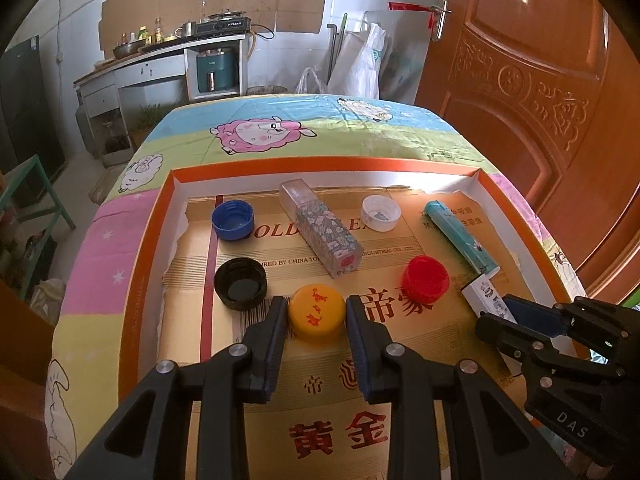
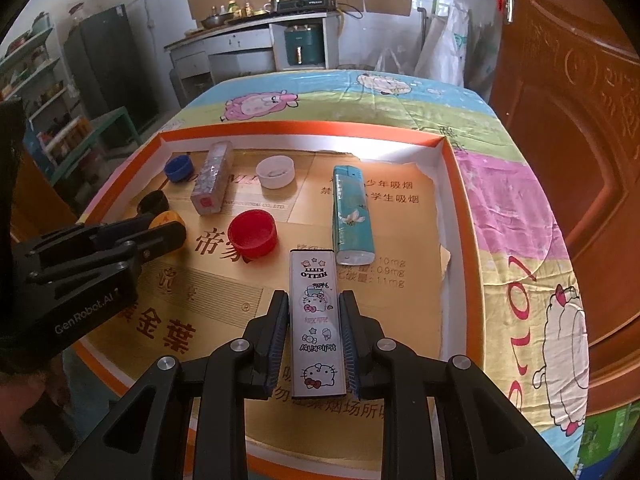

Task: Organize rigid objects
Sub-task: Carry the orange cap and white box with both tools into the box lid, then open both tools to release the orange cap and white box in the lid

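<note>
A shallow orange-rimmed box (image 1: 328, 164) lined with gold card holds the objects. My left gripper (image 1: 317, 312) is shut on a yellow bottle cap (image 1: 317, 317). My right gripper (image 2: 314, 308) is shut on a white Hello Kitty lighter (image 2: 316, 320); it also shows in the left wrist view (image 1: 490, 296). Loose in the box are a blue cap (image 1: 233, 220), a black cap (image 1: 240, 284), a red cap (image 1: 425, 279), a white cap (image 1: 380, 213), a floral lighter (image 1: 324, 232) and a teal lighter (image 1: 460, 236).
The box lies on a table under a cartoon sheep cloth (image 1: 260, 134). A carved wooden door (image 1: 532, 80) stands close on the right. A kitchen counter (image 1: 160, 52) and a green stool (image 1: 36, 188) are beyond the table.
</note>
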Tool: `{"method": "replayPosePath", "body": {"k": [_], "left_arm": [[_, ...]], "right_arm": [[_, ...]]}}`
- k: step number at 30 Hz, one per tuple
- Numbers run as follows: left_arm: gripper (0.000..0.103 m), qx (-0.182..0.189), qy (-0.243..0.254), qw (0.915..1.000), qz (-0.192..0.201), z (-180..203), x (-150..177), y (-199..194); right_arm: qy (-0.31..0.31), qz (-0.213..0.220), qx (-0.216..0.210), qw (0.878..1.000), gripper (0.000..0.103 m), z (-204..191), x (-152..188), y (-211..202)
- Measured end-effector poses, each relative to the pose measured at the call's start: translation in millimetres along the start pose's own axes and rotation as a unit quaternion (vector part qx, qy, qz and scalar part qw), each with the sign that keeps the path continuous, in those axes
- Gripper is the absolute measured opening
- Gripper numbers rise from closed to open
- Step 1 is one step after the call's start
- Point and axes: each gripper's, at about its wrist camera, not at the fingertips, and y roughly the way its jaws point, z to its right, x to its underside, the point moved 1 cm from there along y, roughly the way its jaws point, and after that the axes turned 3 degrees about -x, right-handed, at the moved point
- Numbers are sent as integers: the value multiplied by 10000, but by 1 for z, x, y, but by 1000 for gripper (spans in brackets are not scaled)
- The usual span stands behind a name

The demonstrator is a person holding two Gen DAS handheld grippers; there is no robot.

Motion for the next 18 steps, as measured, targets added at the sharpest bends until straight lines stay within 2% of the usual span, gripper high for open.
{"method": "replayPosePath", "body": {"k": [7, 11, 14, 15, 18], "left_arm": [[31, 92, -47, 9999, 10, -2, 0, 2], [36, 219, -111, 9997, 29, -4, -1, 1], [43, 184, -100, 9998, 51, -3, -2, 0], [43, 173, -93, 9998, 49, -3, -3, 0], [43, 155, -77, 9998, 32, -3, -2, -1]], "right_arm": [[25, 6, -62, 10000, 27, -1, 0, 0], [69, 19, -116, 9999, 28, 1, 1, -1], [95, 33, -142, 9998, 33, 1, 1, -2], [101, 42, -145, 9998, 36, 1, 1, -3], [125, 76, -150, 9998, 37, 3, 0, -5]]}}
